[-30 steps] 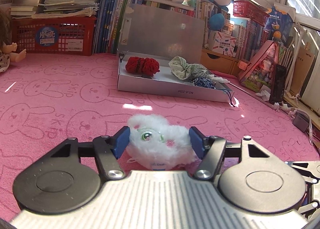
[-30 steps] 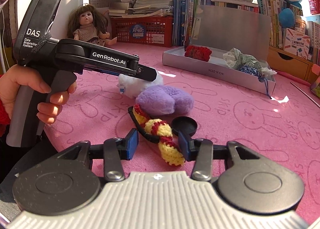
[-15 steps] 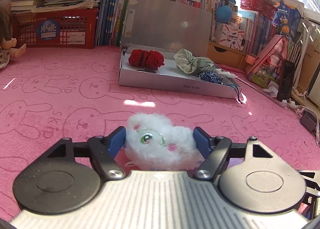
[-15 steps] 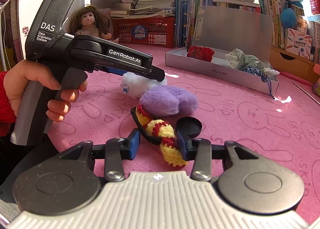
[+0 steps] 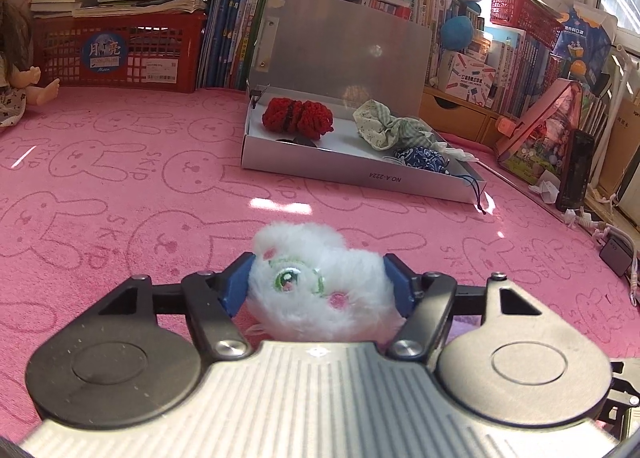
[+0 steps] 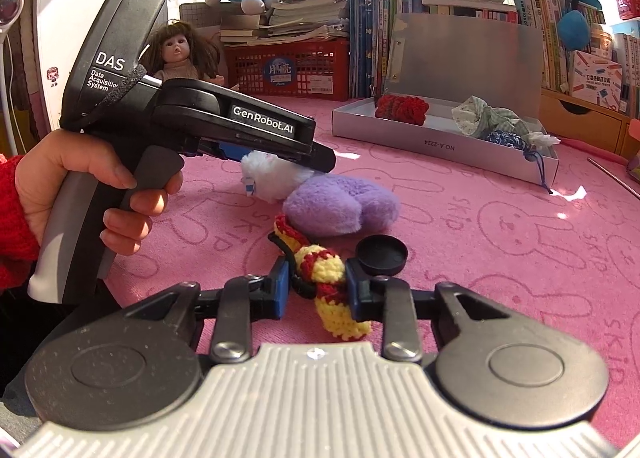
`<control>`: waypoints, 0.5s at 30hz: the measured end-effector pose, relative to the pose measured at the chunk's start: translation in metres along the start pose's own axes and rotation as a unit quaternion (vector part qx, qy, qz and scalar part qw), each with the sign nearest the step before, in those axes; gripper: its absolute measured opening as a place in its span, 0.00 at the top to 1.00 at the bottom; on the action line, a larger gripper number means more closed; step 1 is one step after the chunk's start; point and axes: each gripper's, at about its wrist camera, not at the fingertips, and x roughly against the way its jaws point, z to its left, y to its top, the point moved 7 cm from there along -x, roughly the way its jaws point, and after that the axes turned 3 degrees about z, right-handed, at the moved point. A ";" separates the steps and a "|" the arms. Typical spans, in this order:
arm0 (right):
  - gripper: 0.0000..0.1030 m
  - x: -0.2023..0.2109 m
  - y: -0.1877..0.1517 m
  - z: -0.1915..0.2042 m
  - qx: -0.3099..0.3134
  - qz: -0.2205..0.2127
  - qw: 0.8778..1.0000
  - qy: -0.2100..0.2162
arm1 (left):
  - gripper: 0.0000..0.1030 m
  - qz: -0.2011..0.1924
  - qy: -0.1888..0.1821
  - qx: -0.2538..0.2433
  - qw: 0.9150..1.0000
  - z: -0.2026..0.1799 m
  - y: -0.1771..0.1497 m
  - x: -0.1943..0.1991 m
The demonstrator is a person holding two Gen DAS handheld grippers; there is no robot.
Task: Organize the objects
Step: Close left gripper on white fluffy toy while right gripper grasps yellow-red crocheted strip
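Pink bunny mat (image 5: 120, 185), left hand-held gripper (image 5: 320, 286) angled down, clasping white plush (image 5: 320, 282)

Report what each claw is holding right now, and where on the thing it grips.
Left claw: closed on the white plush toy, pads at its two sides. Right claw, whose jaws have just been closing: on the yellow-and-red crocheted piece, gripped across its middle.

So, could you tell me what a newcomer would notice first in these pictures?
The pink rabbit-print cloth fills both views. Up front, the left gripper hugs a fluffy white plush toy, and the right gripper closes on a yellow-and-red crocheted piece. Behind sits an open grey box.
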 end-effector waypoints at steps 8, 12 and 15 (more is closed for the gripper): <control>0.69 0.015 0.012 -0.010 -0.013 -0.023 1.000 -0.004 | 0.29 -0.032 0.000 -0.007 0.999 -0.001 0.022 0.019; 0.69 0.024 0.024 -0.021 -0.017 -0.041 0.999 -0.015 | 0.29 -0.044 0.006 -0.014 0.999 -0.002 0.035 0.024; 0.69 0.030 0.032 -0.027 -0.019 -0.055 0.998 -0.022 | 0.29 -0.049 0.008 -0.019 0.999 -0.003 0.044 0.025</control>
